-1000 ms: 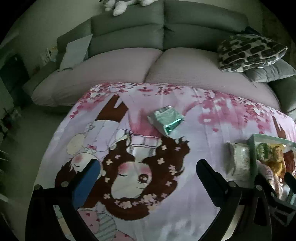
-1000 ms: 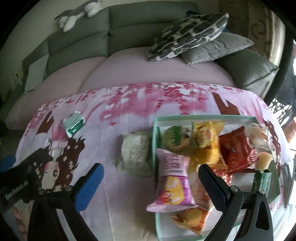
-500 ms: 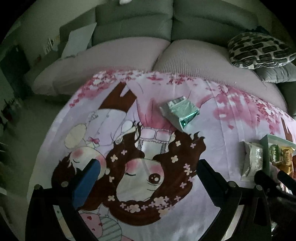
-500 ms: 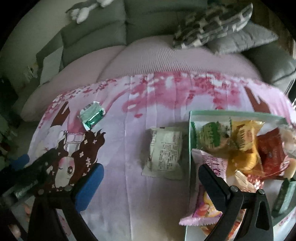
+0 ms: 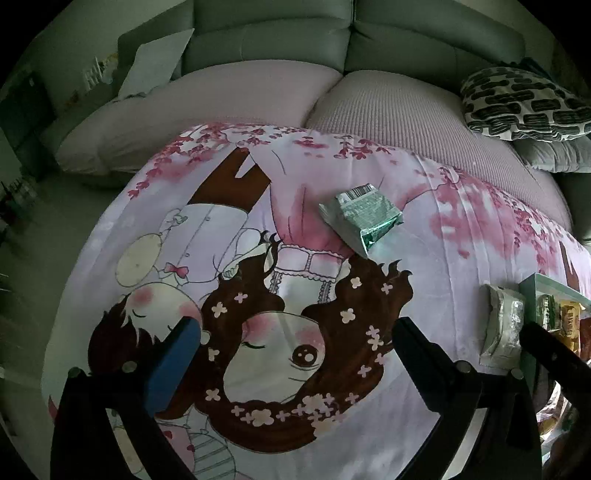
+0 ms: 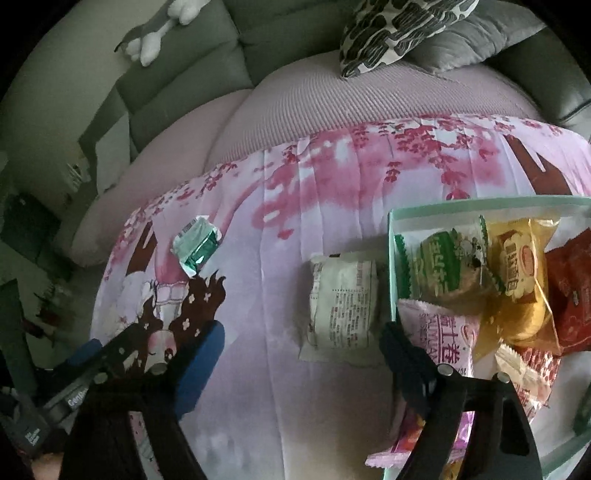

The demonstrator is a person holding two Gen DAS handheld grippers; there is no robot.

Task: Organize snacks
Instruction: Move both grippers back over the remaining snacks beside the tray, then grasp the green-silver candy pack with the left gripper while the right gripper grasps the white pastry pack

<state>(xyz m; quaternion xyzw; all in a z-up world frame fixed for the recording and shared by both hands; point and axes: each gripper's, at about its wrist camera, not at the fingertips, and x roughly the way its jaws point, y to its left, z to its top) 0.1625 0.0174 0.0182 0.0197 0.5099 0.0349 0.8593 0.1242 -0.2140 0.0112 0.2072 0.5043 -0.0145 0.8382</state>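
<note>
A pink cartoon-print cloth [image 6: 280, 369] covers the near surface, and behind it a grey sofa [image 6: 192, 85] with mauve seat cushions runs across the far side. A black-and-white patterned pillow [image 6: 391, 26] lies on the sofa at far right, a grey-and-white plush toy [image 6: 159, 33] on the backrest at far left. On the cloth, a pale green rectangular tray [image 6: 392, 266] sits at right, holding several snack packets. Just left of the tray lies a white printed snack packet [image 6: 341, 306]. Well apart, farther left, lies a green foil snack packet [image 6: 195, 247].
</note>
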